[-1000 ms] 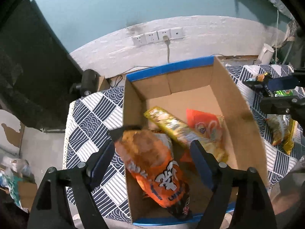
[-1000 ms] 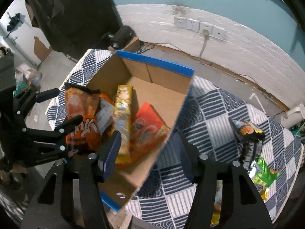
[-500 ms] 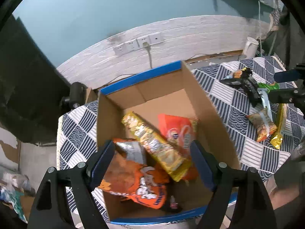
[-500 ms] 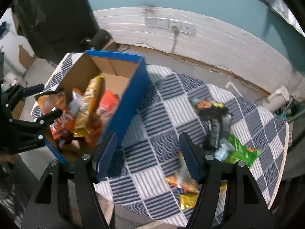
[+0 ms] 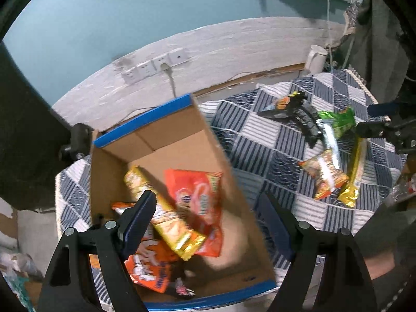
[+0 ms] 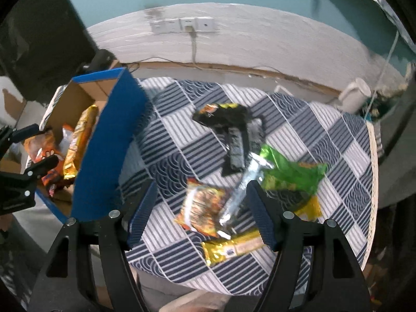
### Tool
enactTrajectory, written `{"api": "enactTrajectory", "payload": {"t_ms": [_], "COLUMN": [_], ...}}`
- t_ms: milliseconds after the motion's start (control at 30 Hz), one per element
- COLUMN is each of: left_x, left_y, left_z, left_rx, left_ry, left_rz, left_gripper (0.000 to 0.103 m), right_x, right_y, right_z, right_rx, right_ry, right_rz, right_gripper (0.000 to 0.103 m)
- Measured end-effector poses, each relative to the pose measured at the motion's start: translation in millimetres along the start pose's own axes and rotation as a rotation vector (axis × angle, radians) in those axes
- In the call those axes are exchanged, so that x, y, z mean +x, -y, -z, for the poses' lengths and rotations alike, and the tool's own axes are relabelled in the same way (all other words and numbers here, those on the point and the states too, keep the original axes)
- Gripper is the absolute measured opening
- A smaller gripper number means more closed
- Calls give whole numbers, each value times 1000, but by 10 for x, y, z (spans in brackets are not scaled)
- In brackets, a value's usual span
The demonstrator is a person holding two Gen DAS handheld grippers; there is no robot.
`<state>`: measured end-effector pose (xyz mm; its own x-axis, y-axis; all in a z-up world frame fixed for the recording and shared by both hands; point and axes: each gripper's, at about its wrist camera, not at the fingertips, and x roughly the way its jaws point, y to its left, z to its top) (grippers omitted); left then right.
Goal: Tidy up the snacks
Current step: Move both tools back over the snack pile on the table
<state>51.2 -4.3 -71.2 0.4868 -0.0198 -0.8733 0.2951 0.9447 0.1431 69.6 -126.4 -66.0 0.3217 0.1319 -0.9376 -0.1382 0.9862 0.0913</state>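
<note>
A cardboard box with a blue rim (image 5: 145, 127) stands on the left of the table. It holds a long yellow packet (image 5: 166, 223), an orange-red bag (image 5: 197, 195) and an orange chips bag (image 5: 148, 262). My left gripper (image 5: 208, 213) hovers open over the box with nothing in it. My right gripper (image 6: 201, 200) hangs over the loose snacks, its jaws opening with nothing gripped between them. Under it lie an orange packet (image 6: 202, 208), a silver packet (image 6: 241, 189), a green bag (image 6: 288, 174), a gold bar (image 6: 234, 247) and black packets (image 6: 226, 117).
A blue and white patterned cloth (image 6: 182, 135) covers the round table. A white kettle (image 6: 356, 96) stands at the far right edge. Behind are a white wall with sockets (image 6: 184, 24) and a dark drape (image 6: 39, 39) at the left. The box's blue side (image 6: 104, 143) rises left of the right gripper.
The orange chips bag that hung between the left fingers now lies in the box. The right gripper has swung from the box to over the loose snacks, and its jaws have widened.
</note>
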Motion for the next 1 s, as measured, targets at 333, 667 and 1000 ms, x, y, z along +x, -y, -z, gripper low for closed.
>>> {"api": "enactTrajectory", "payload": {"t_ms": [333,667,1000], "left_x": [157,458,842], "left_y": [460,835,1058], "left_z": [-174,-263,-300], "left_rx": [41,73,105], "left_ry": [-37,-104,-168], "left_rz": [70,120,97], "left_gripper": [83,83,83], "right_x": [143,461,883], "right_y": [574,1012,1253], "right_z": [302,565,765], "right_rx": [137,281,415], "right_ry": [-46,-123,-201], "right_rz": [40,97,105], "right_gripper": [72,72,72]}}
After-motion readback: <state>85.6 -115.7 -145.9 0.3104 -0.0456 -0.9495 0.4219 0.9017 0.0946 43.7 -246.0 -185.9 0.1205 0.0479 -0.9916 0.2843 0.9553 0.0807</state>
